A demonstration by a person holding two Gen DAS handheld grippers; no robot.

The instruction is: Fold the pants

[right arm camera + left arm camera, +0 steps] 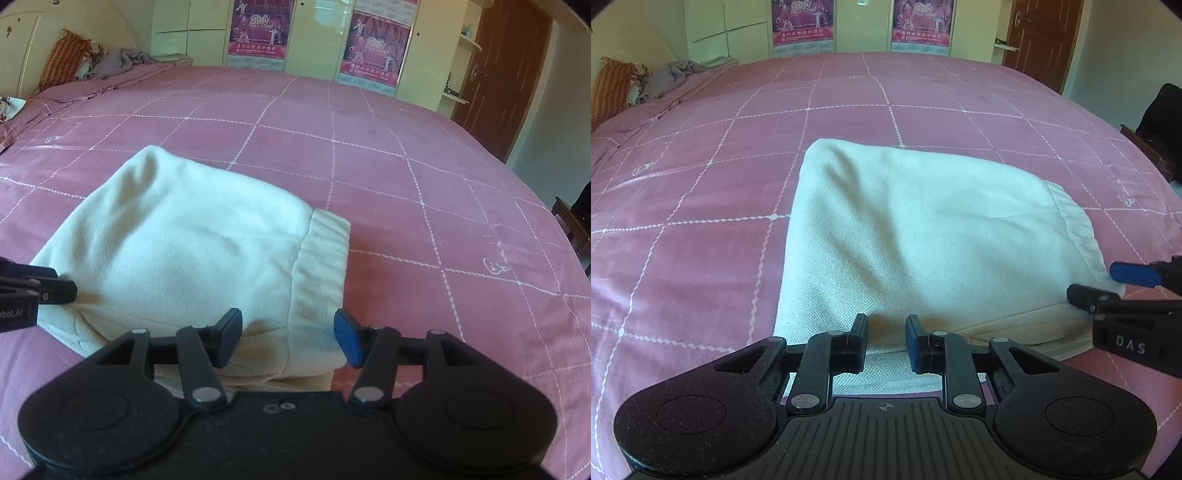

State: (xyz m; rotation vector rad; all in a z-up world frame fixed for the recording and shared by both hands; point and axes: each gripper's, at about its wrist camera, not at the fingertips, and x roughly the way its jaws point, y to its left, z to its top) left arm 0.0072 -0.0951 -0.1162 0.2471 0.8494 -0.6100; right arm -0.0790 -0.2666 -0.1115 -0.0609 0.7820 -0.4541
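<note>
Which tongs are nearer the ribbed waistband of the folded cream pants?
Right. The right tongs straddle the ribbed waistband at the near corner; the left tongs sit at the cream pants' near edge, away from it.

The near edge of the pants [923, 240] is hidden behind the left gripper [886, 341]. The right gripper [1095, 282] is cut off by the frame edge. Poster [258, 33] text is too small to read.

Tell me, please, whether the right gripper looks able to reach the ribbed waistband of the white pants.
Probably yes: the right gripper sits at the waistband of the pants, jaws apart around its near corner, with nothing between them and the fabric.
</note>
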